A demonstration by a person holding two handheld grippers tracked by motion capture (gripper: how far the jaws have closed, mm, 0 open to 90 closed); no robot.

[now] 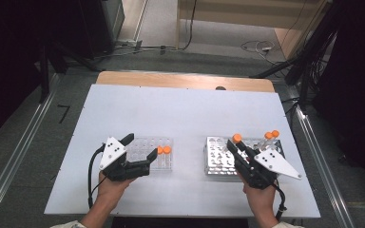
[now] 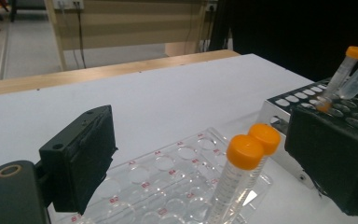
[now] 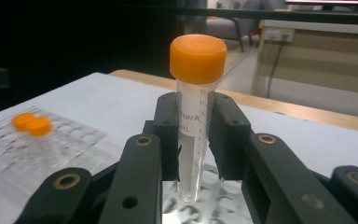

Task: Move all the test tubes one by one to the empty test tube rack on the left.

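Observation:
My right gripper (image 1: 238, 148) is shut on an upright clear tube with an orange cap (image 1: 237, 138), held just above the metal rack (image 1: 215, 161). In the right gripper view the pads (image 3: 168, 135) pinch the tube (image 3: 192, 154) below its cap, with my right gripper (image 3: 196, 137) over the rack's holes. My left gripper (image 1: 140, 146) stands open at the clear plastic rack (image 1: 145, 142). Two orange-capped tubes (image 2: 242, 156) stand in that rack (image 2: 168, 172) between the wide-apart jaws of my left gripper (image 2: 209, 163), untouched.
Two more capped tubes (image 1: 272, 135) lean in the far right corner of the metal rack (image 2: 307, 95). The racks sit side by side near the front of the white tabletop (image 1: 180, 109). A wooden strip (image 1: 185, 80) edges the far side.

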